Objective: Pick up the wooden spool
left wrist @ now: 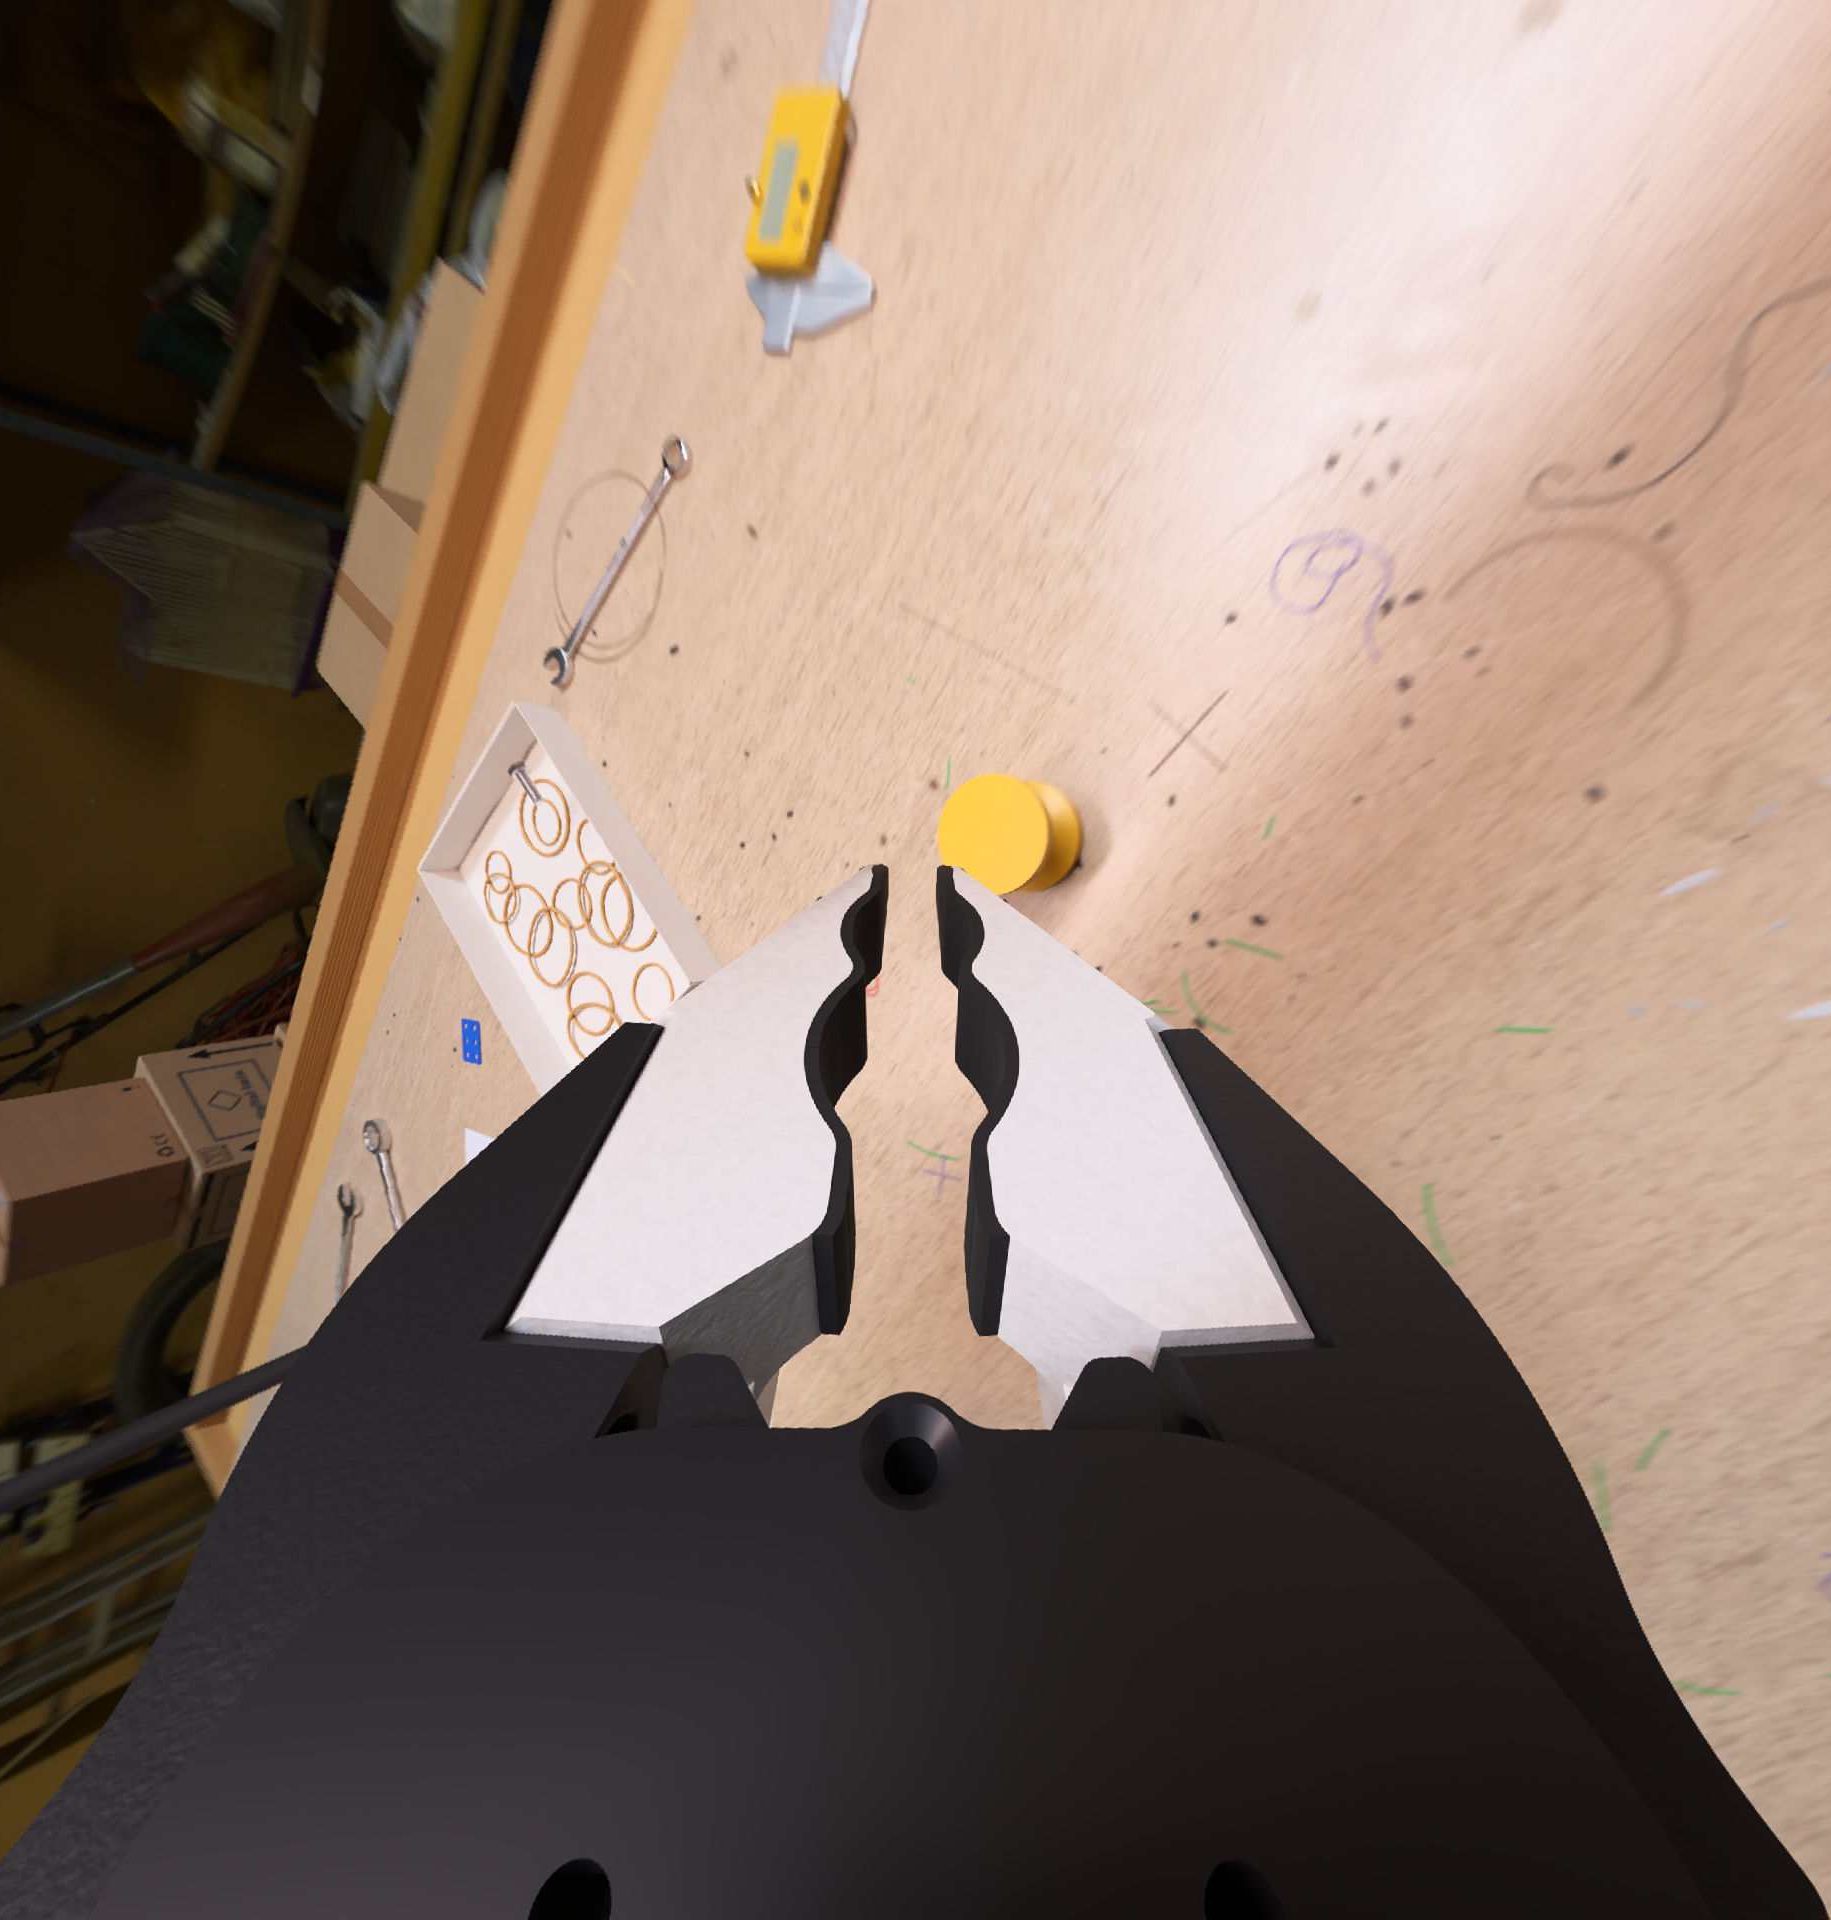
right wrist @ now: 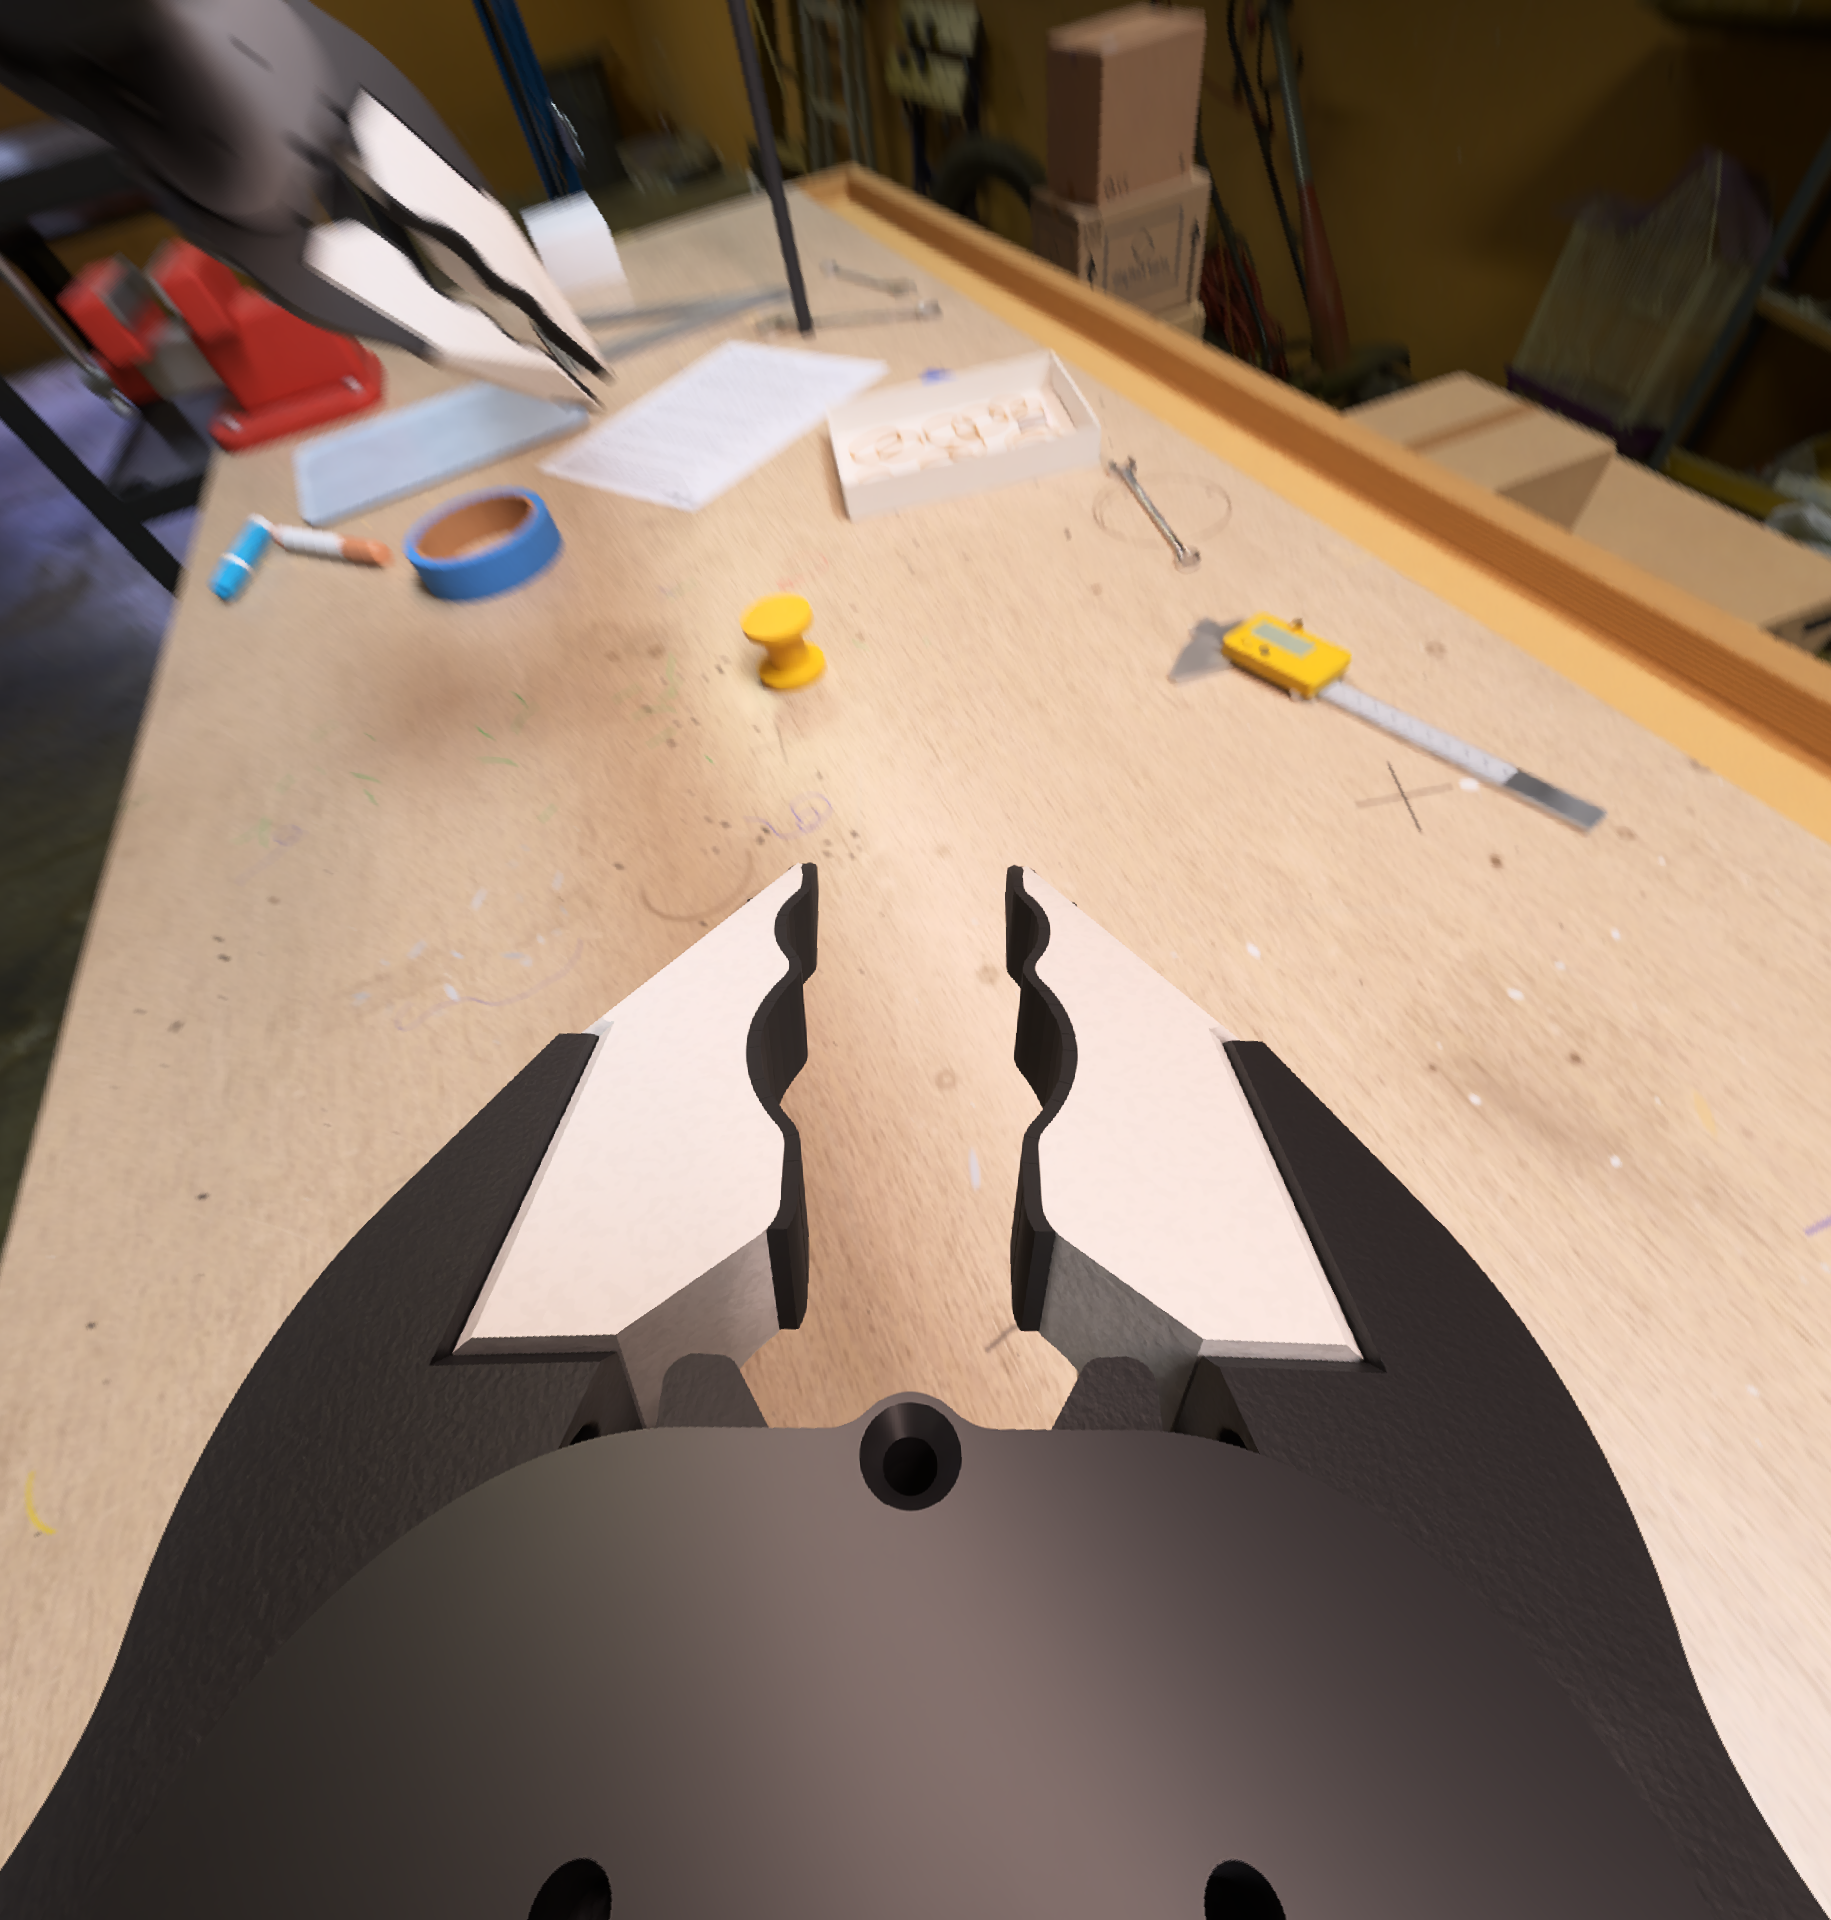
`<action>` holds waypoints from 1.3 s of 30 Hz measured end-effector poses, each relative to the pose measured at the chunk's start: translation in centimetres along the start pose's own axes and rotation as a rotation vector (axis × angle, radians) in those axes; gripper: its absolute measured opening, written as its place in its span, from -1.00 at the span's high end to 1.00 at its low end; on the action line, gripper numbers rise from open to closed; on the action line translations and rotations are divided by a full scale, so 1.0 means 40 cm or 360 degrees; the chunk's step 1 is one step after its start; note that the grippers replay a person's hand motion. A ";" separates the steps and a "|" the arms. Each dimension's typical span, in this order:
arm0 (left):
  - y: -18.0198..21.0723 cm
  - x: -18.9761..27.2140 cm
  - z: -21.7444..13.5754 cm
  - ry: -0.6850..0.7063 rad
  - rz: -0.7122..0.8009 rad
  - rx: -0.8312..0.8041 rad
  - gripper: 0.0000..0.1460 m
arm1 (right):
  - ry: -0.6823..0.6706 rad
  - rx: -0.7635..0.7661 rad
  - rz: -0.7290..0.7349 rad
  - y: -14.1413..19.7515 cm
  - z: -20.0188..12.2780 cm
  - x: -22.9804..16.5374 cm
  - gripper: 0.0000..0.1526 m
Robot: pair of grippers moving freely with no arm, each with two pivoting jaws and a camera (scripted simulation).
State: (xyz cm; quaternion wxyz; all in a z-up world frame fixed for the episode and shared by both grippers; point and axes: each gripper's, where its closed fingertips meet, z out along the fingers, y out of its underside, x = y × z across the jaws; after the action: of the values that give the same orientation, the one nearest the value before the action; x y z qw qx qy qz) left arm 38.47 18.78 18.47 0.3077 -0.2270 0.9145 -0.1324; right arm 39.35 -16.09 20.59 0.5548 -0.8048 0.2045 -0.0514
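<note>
The wooden spool (left wrist: 1010, 831) is yellow and lies on its side on the wooden workbench (left wrist: 1410, 935). In the left wrist view it sits just beyond and slightly right of my left gripper (left wrist: 912, 881), whose jaws are empty and only narrowly apart. In the right wrist view the spool (right wrist: 783, 642) is farther ahead and a little left of my right gripper (right wrist: 911, 883), which is open, empty and low over the bench. The left gripper (right wrist: 578, 379) also shows blurred at the upper left of that view, above the bench.
A white box of rubber bands (left wrist: 552, 894) (right wrist: 958, 431), a wrench (left wrist: 620, 561) (right wrist: 1150, 509) and a yellow caliper (left wrist: 797, 182) (right wrist: 1285, 649) lie towards the raised bench edge (right wrist: 1410, 488). Blue tape roll (right wrist: 483, 542), paper sheet (right wrist: 719, 421) and red vise (right wrist: 225, 343) sit beyond the spool.
</note>
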 end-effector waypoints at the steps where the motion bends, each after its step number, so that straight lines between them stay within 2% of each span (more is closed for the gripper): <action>1: 0.006 -0.009 0.031 0.0022 0.0039 -0.0066 0.88 | -0.0029 0.0051 -0.0002 -0.012 -0.015 -0.007 0.54; 4: 0.009 -0.023 0.105 0.0084 0.0161 -0.0183 0.84 | -0.0002 0.0056 -0.0032 -0.024 -0.053 0.006 0.54; 6: -0.001 -0.018 0.141 0.0163 0.0177 -0.0200 0.74 | 0.0057 0.0092 -0.0052 -0.031 -0.074 0.026 0.54; 12: -0.047 0.000 0.218 0.0489 -0.0072 -0.0073 0.54 | 0.0140 0.0088 -0.0030 -0.029 -0.101 0.070 0.54; 15: -0.038 0.021 0.252 0.0630 -0.0017 -0.0118 0.52 | 0.0140 0.0070 -0.0021 -0.021 -0.094 0.080 0.54; 21: 0.031 0.035 0.265 0.0666 0.0132 -0.0331 0.60 | 0.0192 -0.0030 -0.0064 0.007 -0.071 0.099 0.54; 29: -0.065 0.075 0.239 0.0810 0.0063 0.0019 0.60 | 0.0181 -0.0099 -0.0048 0.030 -0.038 0.109 0.54; 30: -0.082 0.071 0.241 0.0805 0.0033 0.0073 0.65 | 0.0184 -0.0108 -0.0052 0.033 -0.036 0.109 0.54; 32: -0.115 0.076 0.238 0.0890 -0.0042 0.0195 0.92 | 0.0192 -0.0120 -0.0061 0.036 -0.034 0.111 0.53; 33: -0.123 0.081 0.238 0.0926 -0.0058 0.0231 0.95 | 0.0195 -0.0124 -0.0064 0.038 -0.033 0.112 0.53; 34: -0.124 0.085 0.241 0.0932 -0.0044 0.0236 0.94 | 0.0199 -0.0128 -0.0064 0.040 -0.033 0.115 0.54; 36: -0.113 0.090 0.254 0.0879 0.0031 0.0186 0.73 | 0.0212 -0.0131 -0.0058 0.042 -0.033 0.122 0.54; 39: -0.085 0.075 0.278 0.0745 0.0121 0.0098 0.65 | 0.0210 -0.0127 -0.0046 0.044 -0.031 0.127 0.54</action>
State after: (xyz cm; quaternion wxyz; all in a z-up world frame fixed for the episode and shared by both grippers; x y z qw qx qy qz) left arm 44.41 13.21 9.63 0.0988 -0.1459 0.9643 -0.1975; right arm 43.11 -19.65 18.73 0.5067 -0.8240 0.2308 -0.1043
